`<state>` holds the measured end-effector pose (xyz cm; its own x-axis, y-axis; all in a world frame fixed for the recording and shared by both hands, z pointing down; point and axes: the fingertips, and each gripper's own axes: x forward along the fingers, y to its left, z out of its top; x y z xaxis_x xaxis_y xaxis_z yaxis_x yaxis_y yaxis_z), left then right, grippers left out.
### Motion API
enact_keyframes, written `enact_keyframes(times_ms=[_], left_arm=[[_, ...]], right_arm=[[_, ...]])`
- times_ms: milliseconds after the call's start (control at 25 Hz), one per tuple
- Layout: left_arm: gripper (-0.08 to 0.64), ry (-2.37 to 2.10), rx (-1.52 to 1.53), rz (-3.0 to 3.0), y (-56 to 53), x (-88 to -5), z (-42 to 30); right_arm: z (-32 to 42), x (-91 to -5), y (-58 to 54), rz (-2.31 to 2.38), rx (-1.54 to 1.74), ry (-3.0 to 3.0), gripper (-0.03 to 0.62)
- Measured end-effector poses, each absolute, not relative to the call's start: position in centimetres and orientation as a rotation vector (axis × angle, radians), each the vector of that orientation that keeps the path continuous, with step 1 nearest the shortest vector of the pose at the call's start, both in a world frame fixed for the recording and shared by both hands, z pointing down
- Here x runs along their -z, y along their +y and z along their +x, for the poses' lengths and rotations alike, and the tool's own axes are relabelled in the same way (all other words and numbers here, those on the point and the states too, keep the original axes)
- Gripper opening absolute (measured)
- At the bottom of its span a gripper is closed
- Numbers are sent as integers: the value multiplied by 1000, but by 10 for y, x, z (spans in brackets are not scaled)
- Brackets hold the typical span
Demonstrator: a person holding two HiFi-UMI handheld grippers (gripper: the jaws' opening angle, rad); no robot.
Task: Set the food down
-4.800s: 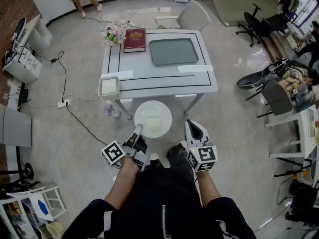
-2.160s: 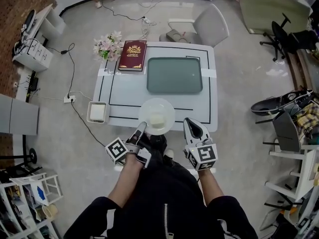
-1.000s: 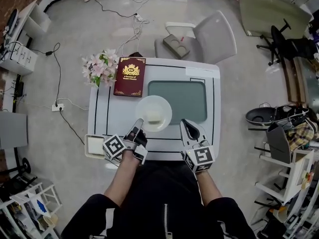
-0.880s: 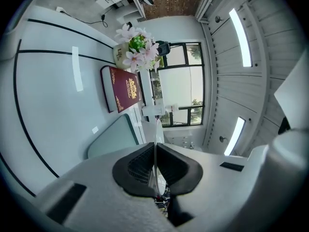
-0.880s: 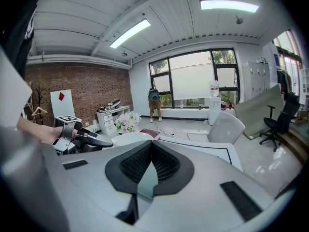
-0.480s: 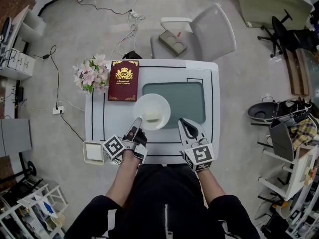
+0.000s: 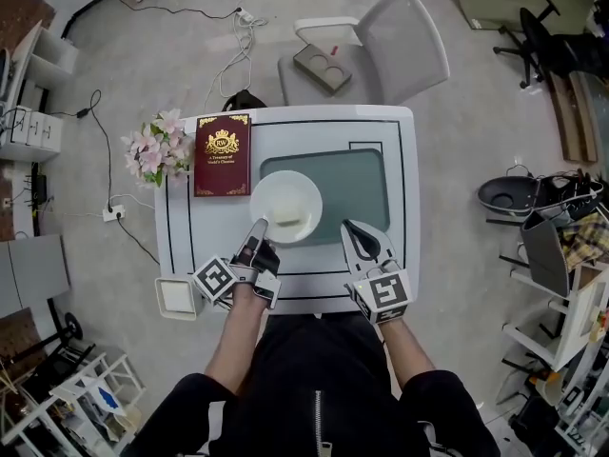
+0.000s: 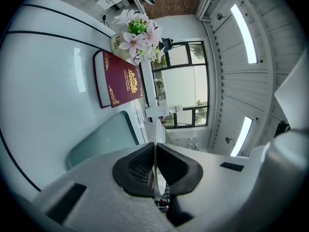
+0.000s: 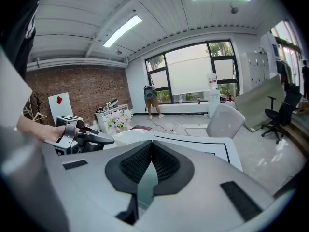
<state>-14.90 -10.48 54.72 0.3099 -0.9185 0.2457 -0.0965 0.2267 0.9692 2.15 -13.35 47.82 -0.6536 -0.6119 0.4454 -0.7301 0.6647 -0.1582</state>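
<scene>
A round white plate [image 7: 285, 203] carries a pale block of food [image 7: 289, 215]. The plate sits over the left edge of the green mat [image 7: 357, 184] on the white table [image 7: 400, 150]; whether it touches the table I cannot tell. My left gripper [image 7: 259, 228] is shut on the plate's near rim, and the thin plate edge [image 8: 155, 144] shows between its pads in the left gripper view. My right gripper [image 7: 350, 228] is beside the plate on its right, shut and empty. From the right gripper view the plate [image 9: 130, 135] and left gripper [image 9: 104, 139] appear at the left.
A dark red book [image 7: 221, 155] lies left of the mat, with a bunch of pink flowers [image 7: 152, 150] at the table's left edge. A grey chair [image 7: 381, 36] stands behind the table. A small white square tray [image 7: 177, 296] sits at the near left corner.
The plate, held in my left gripper, has come from over the floor to over the table as the person walked up. Both grippers keep their pose.
</scene>
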Motion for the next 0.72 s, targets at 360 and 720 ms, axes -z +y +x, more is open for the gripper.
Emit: enact_keyframes(times_ms=[360,720], left_arm=[[15,-1082,721,1199,-132,-571,-125],[15,-1048,643,1204,-154,-598,-93]], right_arm=[[47,-494,-142,1106,-521,-2486,9],[73,-511,-142,1158,-571,-2438,9]])
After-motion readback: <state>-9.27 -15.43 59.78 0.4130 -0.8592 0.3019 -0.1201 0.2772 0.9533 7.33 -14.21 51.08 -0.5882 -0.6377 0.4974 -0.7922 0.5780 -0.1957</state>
